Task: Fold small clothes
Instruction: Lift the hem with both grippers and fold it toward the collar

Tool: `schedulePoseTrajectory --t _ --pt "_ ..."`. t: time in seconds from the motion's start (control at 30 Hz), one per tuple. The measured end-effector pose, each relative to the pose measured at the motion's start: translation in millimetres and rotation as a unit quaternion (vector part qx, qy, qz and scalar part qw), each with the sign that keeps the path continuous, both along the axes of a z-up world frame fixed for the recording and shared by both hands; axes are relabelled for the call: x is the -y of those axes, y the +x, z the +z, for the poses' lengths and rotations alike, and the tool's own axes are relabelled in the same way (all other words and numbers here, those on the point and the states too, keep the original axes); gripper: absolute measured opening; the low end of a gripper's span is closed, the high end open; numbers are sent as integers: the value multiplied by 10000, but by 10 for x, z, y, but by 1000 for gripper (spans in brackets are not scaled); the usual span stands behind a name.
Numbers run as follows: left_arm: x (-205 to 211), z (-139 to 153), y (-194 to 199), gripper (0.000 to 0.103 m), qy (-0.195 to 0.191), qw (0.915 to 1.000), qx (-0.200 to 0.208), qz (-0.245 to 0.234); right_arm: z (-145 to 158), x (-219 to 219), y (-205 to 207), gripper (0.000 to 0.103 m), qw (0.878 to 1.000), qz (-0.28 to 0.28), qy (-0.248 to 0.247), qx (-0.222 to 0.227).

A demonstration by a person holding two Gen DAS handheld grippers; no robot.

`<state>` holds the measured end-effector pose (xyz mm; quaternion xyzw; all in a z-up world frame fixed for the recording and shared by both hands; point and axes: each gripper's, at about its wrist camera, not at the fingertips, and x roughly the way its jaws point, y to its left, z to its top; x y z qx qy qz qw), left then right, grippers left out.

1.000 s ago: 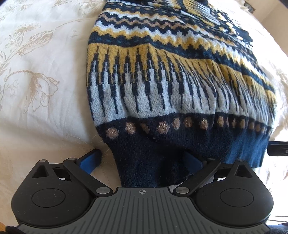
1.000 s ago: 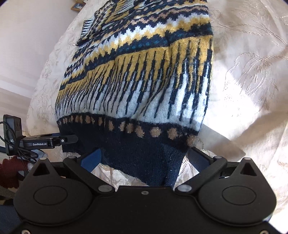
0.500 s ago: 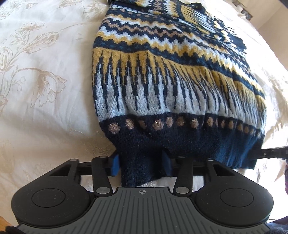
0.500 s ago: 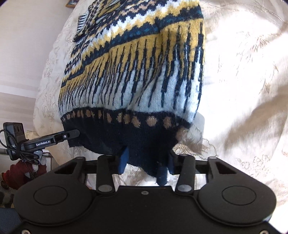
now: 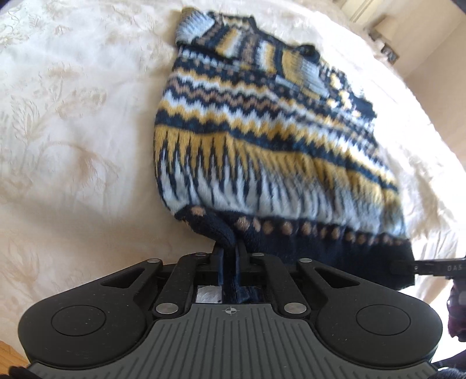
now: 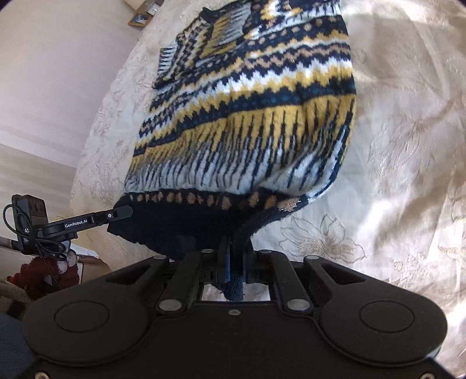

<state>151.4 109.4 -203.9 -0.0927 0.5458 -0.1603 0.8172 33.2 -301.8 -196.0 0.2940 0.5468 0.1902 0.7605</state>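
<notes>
Here, one sweater (image 5: 262, 151), hem pinched by two grippers, left gripper (image 5: 229, 262), right gripper (image 6: 234, 259)

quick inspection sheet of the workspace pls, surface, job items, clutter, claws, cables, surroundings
surface: cream floral bedspread, wrinkled.
job's things: patterned knit sweater lying on the bedspread, navy hem lifted.
clutter: nothing seen on the bedspread.
grippers: left claw shut on the hem's left corner; right claw shut on its right corner.
cables: thin black cable looped at the left claw's camera block.
surroundings: pale wall, picture frame, red item low down.
</notes>
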Motion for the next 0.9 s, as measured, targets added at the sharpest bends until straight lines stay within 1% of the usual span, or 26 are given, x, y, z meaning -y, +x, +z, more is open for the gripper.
schedulePoseTrajectory --t 0.17,0.3,0.47,0.57,0.73,0.9 --pt "-33 370 175 6 -337 9984 419 157 318 94 169 14 9987 -234 126 441" --pt "-15 588 404 6 -531 9956 721 271 535 187 391 14 9957 -477 225 767" --pt "-18 844 741 6 -794 9887 1180 483 791 249 757 14 9889 -800 309 1212" --pt "-5 967 1003 6 -894 9841 1449 511 901 323 1022 14 9839 -1027 321 1427" --pt "30 1035 1509 6 -1052 9778 1695 646 939 460 1506 14 9754 -1464 312 1619" --pt "172 987 2040 6 -970 9760 1863 570 877 581 2042 14 9706 -1710 176 1684"
